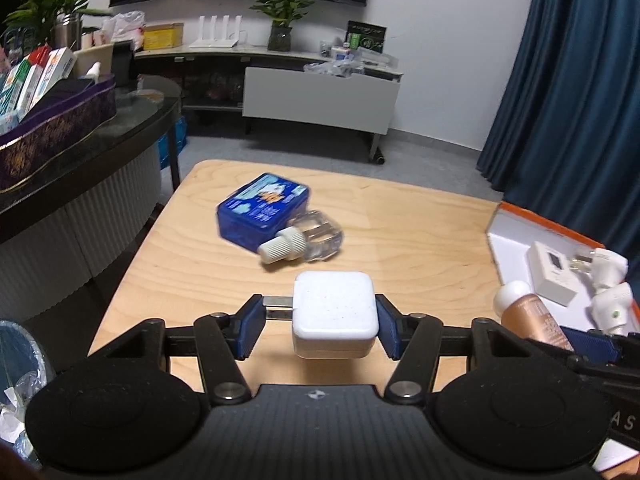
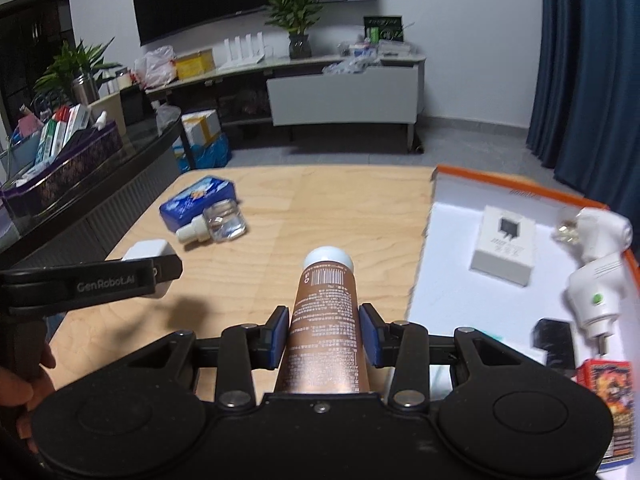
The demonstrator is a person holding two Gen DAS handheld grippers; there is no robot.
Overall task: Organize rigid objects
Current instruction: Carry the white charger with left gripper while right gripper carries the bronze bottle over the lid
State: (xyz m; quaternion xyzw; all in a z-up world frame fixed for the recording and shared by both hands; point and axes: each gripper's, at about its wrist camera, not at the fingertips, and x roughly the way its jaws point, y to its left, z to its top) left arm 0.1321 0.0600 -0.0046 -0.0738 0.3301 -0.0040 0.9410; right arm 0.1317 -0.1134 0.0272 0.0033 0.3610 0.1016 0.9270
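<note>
My left gripper [image 1: 318,326] is shut on a white plug charger [image 1: 335,316], held above the wooden table [image 1: 420,240]; its prongs point left. My right gripper [image 2: 324,336] is shut on a brown tube with a white cap [image 2: 326,320], held above the table beside the box. The tube also shows in the left wrist view [image 1: 532,316]. A blue tin [image 1: 262,210] and a clear bottle with a white cap [image 1: 304,240] lie together on the table's far left. An orange-edged white box [image 2: 448,280] at the right holds a small white carton [image 2: 505,245], white plug-in devices [image 2: 596,296] and other items.
A dark counter [image 1: 80,152] with a purple basket [image 1: 52,132] of boxes runs along the left. A bin with a plastic liner [image 1: 20,368] stands at lower left. A low TV cabinet [image 1: 320,96] and blue curtain [image 1: 580,80] lie beyond the table.
</note>
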